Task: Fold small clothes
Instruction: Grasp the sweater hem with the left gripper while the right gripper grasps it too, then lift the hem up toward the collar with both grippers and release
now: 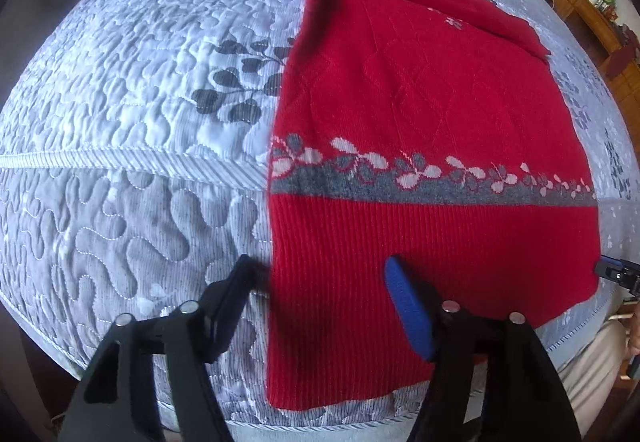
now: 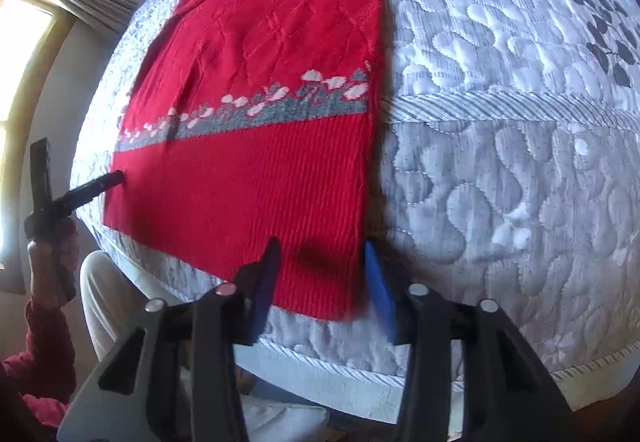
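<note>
A red sweater [image 1: 420, 114] lies flat on a bed covered by a grey and white quilted bedspread [image 1: 132, 114], its ribbed hem toward the near edge of the bed and a grey band with pale flowers across it above the hem.

The left wrist view shows the left tool [image 1: 320, 282] spread over the hem's left corner: its black finger [image 1: 236, 282] is over the bedspread just beside the sweater's edge, its blue finger [image 1: 408, 306] over the red ribbing, and nothing is pinched between them. This view alone takes in the sweater's upper part, where a sleeve lies folded across the chest, and wooden furniture [image 1: 592, 14] with small clutter beyond the bed. The other tool's tip shows at the right edge, just beside the hem.

The right wrist view shows the right tool [image 2: 320, 266] with its fingers apart, straddling the hem's right corner, the cloth between them but not gripped. Only here do a bright window [image 2: 20, 54] with a curtain, the person's hand [image 2: 48, 250] holding the left tool at the sweater's far corner, a red sleeve [image 2: 44, 354] and pale trousers appear.
</note>
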Motion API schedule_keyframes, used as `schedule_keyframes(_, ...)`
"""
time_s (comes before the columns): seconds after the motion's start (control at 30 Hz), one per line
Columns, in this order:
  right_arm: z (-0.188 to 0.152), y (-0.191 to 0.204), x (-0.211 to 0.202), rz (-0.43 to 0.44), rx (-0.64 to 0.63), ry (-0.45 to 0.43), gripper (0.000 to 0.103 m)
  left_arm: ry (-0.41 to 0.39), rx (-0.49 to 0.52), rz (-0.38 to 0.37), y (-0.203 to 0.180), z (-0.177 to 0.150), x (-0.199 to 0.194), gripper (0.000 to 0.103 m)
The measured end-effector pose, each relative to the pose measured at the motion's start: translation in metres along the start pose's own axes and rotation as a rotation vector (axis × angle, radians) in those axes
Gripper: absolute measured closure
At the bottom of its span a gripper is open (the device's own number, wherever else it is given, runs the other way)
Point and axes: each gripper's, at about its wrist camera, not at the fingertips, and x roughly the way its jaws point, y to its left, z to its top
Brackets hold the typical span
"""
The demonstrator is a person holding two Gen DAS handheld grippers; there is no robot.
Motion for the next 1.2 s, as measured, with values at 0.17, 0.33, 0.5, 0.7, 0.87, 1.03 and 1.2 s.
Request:
schedule_keyframes(0.17, 0.001, 0.004, 0.007, 0.072, 0.027, 0.017, 0.096, 0.026, -0.036, -0.065, 0.001, -0.007, -0.005, 0.081)
schedule_keyframes(0.33, -0.002, 0.005, -0.009, 0.098, 0.045, -0.033, 0.097, 0.046, -0.168, -0.206, 0.022, -0.014, -0.008, 0.096)
schedule_keyframes(0.5, -0.012, 0.004, -0.033, 0.095, 0.031, -0.074, 0.097, 0.005, -0.185, -0.231, 0.025, -0.022, -0.023, 0.096)
schedule_keyframes(0.7, -0.026, 0.011, -0.056, 0.099, 0.011, -0.105, 0.097, -0.048, -0.153, -0.270, 0.024, -0.037, -0.056, 0.096)
schedule_keyframes(0.87, -0.045, 0.008, -0.070, 0.098, -0.012, -0.097, 0.097, -0.057, -0.159, -0.296, 0.024, -0.055, -0.070, 0.096)
schedule_keyframes(1.03, -0.059, 0.008, -0.078, 0.111, -0.046, -0.081, 0.097, -0.067, -0.144, -0.306, 0.021, -0.075, -0.086, 0.096)
schedule_keyframes(1.2, -0.048, 0.008, -0.082, 0.123, -0.041, -0.068, 0.097, -0.046, -0.153, -0.319, 0.020, -0.065, -0.085, 0.096)
